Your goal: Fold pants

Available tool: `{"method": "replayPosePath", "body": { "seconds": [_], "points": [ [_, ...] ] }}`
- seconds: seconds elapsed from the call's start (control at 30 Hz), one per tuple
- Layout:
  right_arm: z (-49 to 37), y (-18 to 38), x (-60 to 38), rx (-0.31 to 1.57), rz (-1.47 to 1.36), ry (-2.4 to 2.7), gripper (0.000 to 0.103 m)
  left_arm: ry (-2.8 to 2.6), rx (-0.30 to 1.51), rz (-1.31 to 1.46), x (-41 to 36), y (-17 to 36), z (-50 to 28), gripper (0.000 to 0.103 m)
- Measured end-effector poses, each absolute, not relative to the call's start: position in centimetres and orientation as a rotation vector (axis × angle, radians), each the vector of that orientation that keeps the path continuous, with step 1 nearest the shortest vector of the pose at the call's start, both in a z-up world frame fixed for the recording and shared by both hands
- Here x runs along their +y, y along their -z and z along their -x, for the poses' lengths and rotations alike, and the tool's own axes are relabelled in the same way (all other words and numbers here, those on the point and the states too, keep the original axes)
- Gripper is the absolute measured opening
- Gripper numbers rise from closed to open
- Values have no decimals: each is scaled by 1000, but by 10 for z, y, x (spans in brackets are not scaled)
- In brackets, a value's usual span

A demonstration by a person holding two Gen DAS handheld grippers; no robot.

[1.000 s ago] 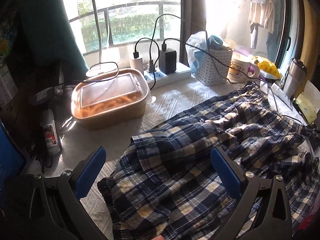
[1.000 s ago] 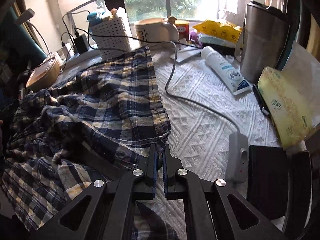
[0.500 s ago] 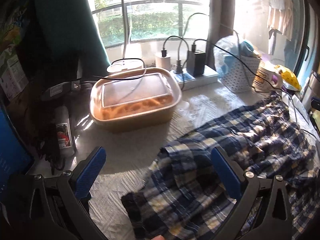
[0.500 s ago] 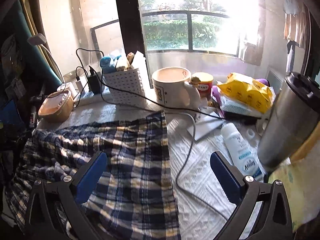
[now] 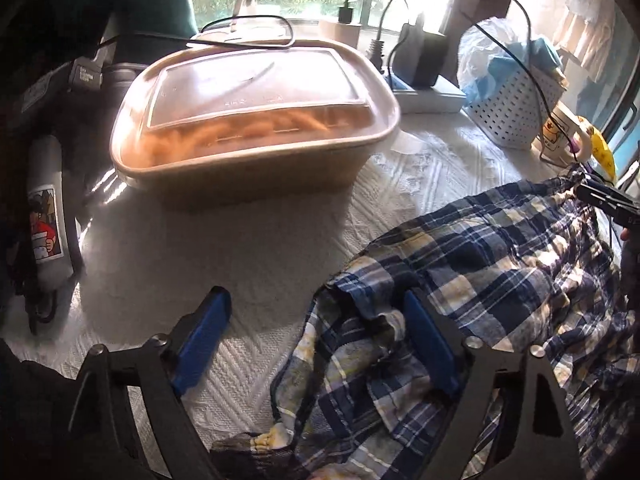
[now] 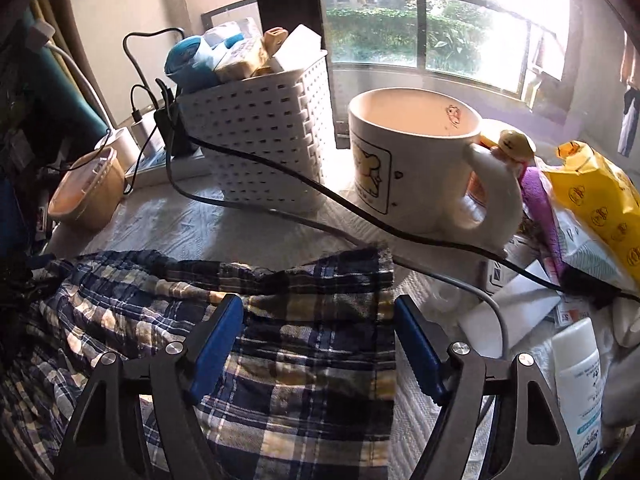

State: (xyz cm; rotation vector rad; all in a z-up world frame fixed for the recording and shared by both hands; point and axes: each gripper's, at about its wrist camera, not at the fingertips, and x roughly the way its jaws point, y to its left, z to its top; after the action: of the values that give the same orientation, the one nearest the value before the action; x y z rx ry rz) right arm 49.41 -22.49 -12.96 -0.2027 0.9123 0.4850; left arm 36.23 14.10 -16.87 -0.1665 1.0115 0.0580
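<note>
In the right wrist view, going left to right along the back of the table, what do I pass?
Brown lidded container → white perforated basket → big white mug → yellow snack bag.

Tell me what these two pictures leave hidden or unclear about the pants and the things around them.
- Left wrist view: the plaid pants run off the bottom and right edges, so their full shape is unknown.
- Right wrist view: the white bottle is cut off below.
- Right wrist view: the mug hides the orange container behind it.
</note>
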Motion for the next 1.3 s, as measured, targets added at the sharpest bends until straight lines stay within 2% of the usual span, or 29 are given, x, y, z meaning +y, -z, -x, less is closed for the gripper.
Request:
{"method": "replayPosePath", "body": {
  "seconds": [0.13,0.2,0.27,0.3,0.33,0.37,0.4,0.47,0.5,0.63,0.93,1.1,1.17,1.2,1.23,1.3],
  "points": [
    [-506,139,-216,937,204,-479,79,-46,1013,194,143,169,-360,85],
    [-509,147,-213,961,194,-490,78,-54,1016,146,138,169,-359,80],
    [-507,151,-209,957,230,-487,69,-50,1004,131,133,168,-358,67],
    [-505,152,-206,953,248,-488,61,-43,1001,127,131,167,-358,55],
    [-502,152,-204,948,256,-494,43,-30,1003,126,130,167,-358,40],
    [-502,152,-202,947,260,-505,22,-8,1006,134,127,166,-358,31],
    [-501,152,-202,951,257,-511,18,8,1008,138,125,166,-358,22],
    [-498,151,-200,940,251,-523,10,12,1000,114,118,166,-358,16],
    [-497,150,-200,934,247,-523,10,14,989,111,116,164,-357,12],
    [-491,133,-203,874,229,-514,9,7,927,113,118,149,-355,8],
    [-499,97,-201,785,228,-481,9,-13,838,69,126,122,-378,9],
    [-517,114,-203,853,235,-448,9,2,902,52,126,132,-379,15],
    [-520,127,-203,902,248,-432,10,-15,893,41,127,127,-368,39],
    [-519,130,-204,910,254,-428,10,-19,882,55,130,124,-360,66],
    [-518,131,-205,908,258,-429,13,-19,872,81,136,122,-351,79],
    [-513,128,-210,889,265,-412,36,-31,862,118,146,117,-338,81]
  ]
}}
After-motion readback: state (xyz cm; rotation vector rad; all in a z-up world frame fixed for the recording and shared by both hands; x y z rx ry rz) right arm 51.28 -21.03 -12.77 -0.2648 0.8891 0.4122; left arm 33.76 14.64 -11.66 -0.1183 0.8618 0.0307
